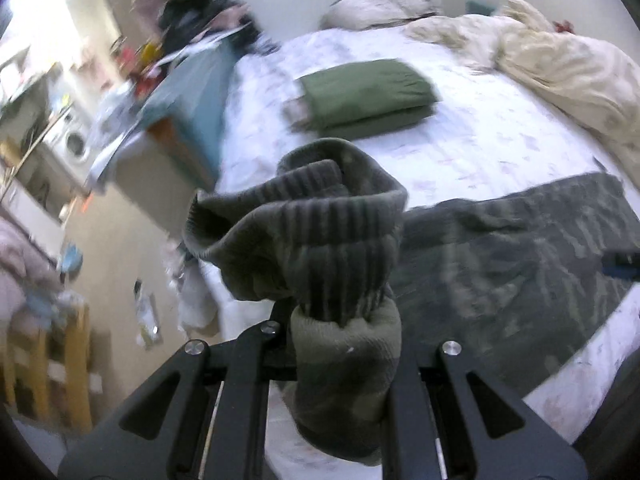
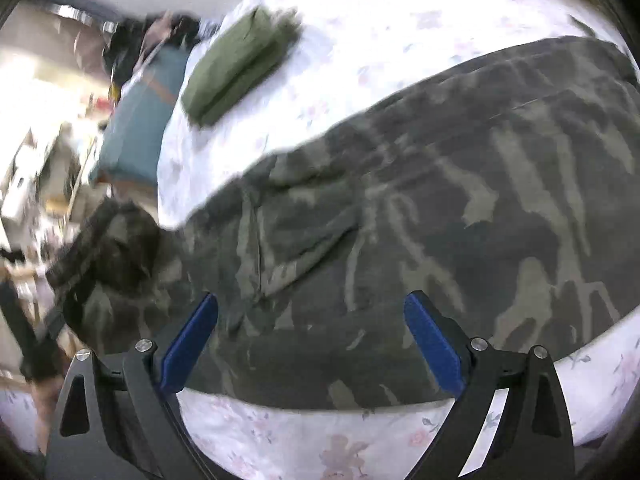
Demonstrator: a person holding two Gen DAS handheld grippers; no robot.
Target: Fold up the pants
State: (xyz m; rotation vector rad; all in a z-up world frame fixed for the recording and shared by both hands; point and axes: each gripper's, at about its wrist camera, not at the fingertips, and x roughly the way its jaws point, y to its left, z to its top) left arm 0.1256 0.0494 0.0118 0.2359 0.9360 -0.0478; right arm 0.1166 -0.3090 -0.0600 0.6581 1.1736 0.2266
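Observation:
Camouflage pants (image 2: 440,208) lie spread on the flowered bed sheet (image 2: 400,40). My left gripper (image 1: 340,320) is shut on the ribbed cuff end (image 1: 312,232) of the pants and holds it lifted above the bed's near left corner; the fingertips are hidden in the cloth. The rest of the pants (image 1: 520,264) lies flat to its right. In the right wrist view the lifted cuff (image 2: 112,248) hangs at the left. My right gripper (image 2: 312,344) is open, blue pads (image 2: 432,344) apart, just above the pants' near edge, holding nothing.
A folded olive-green garment (image 1: 364,96) lies on the bed further back, also in the right wrist view (image 2: 236,64). A cream duvet (image 1: 560,64) and pillows (image 1: 380,4) are at the far right. Cluttered furniture and a teal box (image 1: 192,92) stand left of the bed.

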